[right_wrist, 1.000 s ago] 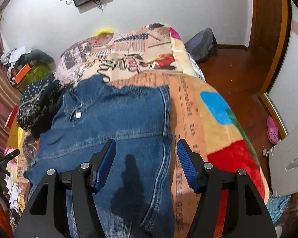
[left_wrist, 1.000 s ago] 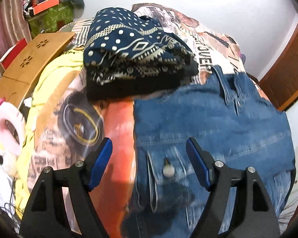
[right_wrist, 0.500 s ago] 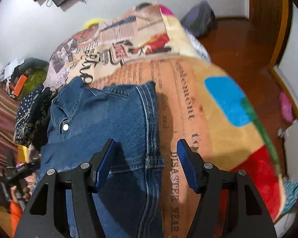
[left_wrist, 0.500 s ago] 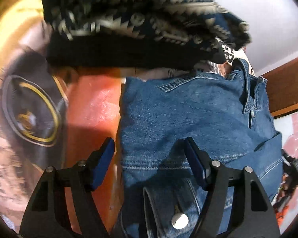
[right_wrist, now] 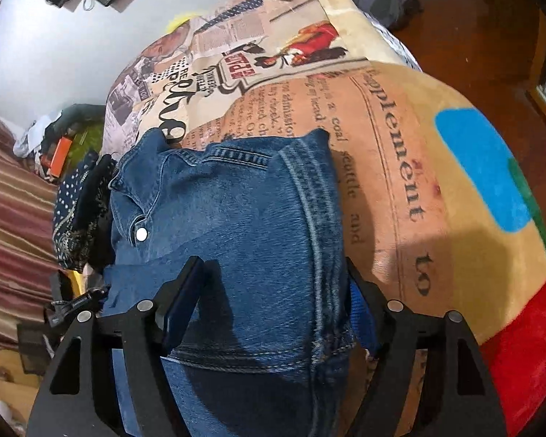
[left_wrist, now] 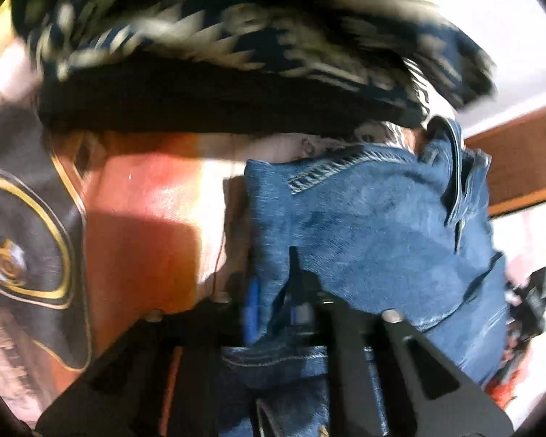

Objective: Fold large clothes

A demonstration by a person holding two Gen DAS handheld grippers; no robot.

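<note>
A blue denim jacket [right_wrist: 236, 218] lies partly folded on the printed blanket [right_wrist: 436, 218] of a bed. In the left wrist view my left gripper [left_wrist: 273, 309] is shut on the jacket's [left_wrist: 364, 225] left edge, with denim bunched between the blue pads. In the right wrist view my right gripper [right_wrist: 269, 306] is open and straddles the jacket's right edge, one finger [right_wrist: 182, 298] on the denim and the other finger [right_wrist: 360, 313] at the seam beside the blanket. The left gripper shows at the far left of that view [right_wrist: 72, 306].
A folded navy patterned garment [left_wrist: 218, 54] lies on the bed just beyond the jacket; it also shows in the right wrist view [right_wrist: 80, 211]. Wooden floor [right_wrist: 473, 36] lies right of the bed. A striped curtain [right_wrist: 7, 236] and clutter stand at the left.
My left gripper has dropped onto the jacket's left edge and shut on it. My right gripper has moved down and forward until its open fingers straddle the jacket's right edge.
</note>
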